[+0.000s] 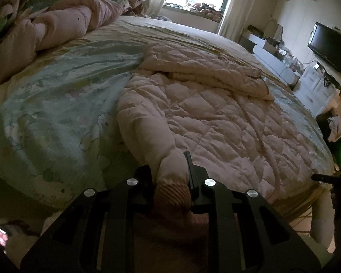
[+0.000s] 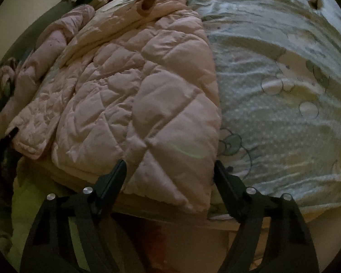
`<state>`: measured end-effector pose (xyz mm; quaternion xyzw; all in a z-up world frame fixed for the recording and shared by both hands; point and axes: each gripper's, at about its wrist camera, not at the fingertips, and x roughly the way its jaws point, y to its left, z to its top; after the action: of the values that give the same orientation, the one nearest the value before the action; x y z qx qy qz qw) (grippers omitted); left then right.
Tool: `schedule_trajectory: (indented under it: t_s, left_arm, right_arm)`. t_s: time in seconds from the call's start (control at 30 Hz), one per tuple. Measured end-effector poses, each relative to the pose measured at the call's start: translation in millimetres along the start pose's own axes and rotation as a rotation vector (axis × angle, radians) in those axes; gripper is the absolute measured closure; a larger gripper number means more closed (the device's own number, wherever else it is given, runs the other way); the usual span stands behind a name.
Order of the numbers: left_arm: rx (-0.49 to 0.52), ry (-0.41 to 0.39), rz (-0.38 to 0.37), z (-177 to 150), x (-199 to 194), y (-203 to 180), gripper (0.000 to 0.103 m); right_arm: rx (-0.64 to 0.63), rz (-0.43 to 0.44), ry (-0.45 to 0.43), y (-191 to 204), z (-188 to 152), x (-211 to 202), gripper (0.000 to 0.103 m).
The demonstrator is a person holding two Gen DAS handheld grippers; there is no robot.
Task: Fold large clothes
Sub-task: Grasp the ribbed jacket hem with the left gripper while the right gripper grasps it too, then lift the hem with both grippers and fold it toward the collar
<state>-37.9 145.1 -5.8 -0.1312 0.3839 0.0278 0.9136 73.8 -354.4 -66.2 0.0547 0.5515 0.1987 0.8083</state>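
Note:
A pale pink quilted coat (image 1: 204, 113) lies spread on the bed, one sleeve folded across its upper part. My left gripper (image 1: 170, 173) is shut on the near sleeve (image 1: 147, 122) just above its ribbed cuff (image 1: 171, 194). In the right wrist view the coat (image 2: 136, 95) lies flat, with the other sleeve's cuff (image 2: 147, 2) at the far end. My right gripper (image 2: 170, 170) is open, its fingers either side of the coat's near hem corner, at the bed's edge.
The bed (image 1: 45, 113) has a pale green patterned sheet (image 2: 272, 91). A rolled pink duvet (image 1: 63, 25) lies along the far left. A white dresser (image 1: 316, 91) and a wall TV (image 1: 332, 45) stand to the right.

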Motion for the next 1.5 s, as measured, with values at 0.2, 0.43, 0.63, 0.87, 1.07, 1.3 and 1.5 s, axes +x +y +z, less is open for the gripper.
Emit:
schedule_trajectory:
  t_s: [0.2,0.43,0.63,0.87,1.07,1.3,1.5]
  left_arm:
    - [-0.010,0.026,0.013,-8,8,5,0.089]
    - [-0.013,0.026,0.025,-9,6,4,0.089]
    - [-0.022,-0.003,0.030,-4,2,4,0.089]
    - [-0.042,-0.076,0.015,15,-12,6,0.089]
    - [-0.057,-0.101,0.001,26,-14,10,0.089]
    - [-0.072,-0.130,-0.012,42,-14,12,0.089]
    - [-0.083,-0.148,-0.024,58,-14,15,0.089]
  right_arm:
    - [0.018,0.048,0.020,-6,-5,10,0.046]
    - [-0.077,0.061,-0.011,12,7,-13,0.075]
    - [-0.100,0.162,-0.163,26,35,-52,0.084]
    - [-0.080,0.213,-0.341,43,72,-80,0.086]
    - [-0.039,0.196,-0.384,45,94,-81,0.087]
    - [-0.029,0.185,-0.438,50,115,-81,0.087]
    - [-0.040,0.173,-0.465,53,126,-83,0.087]
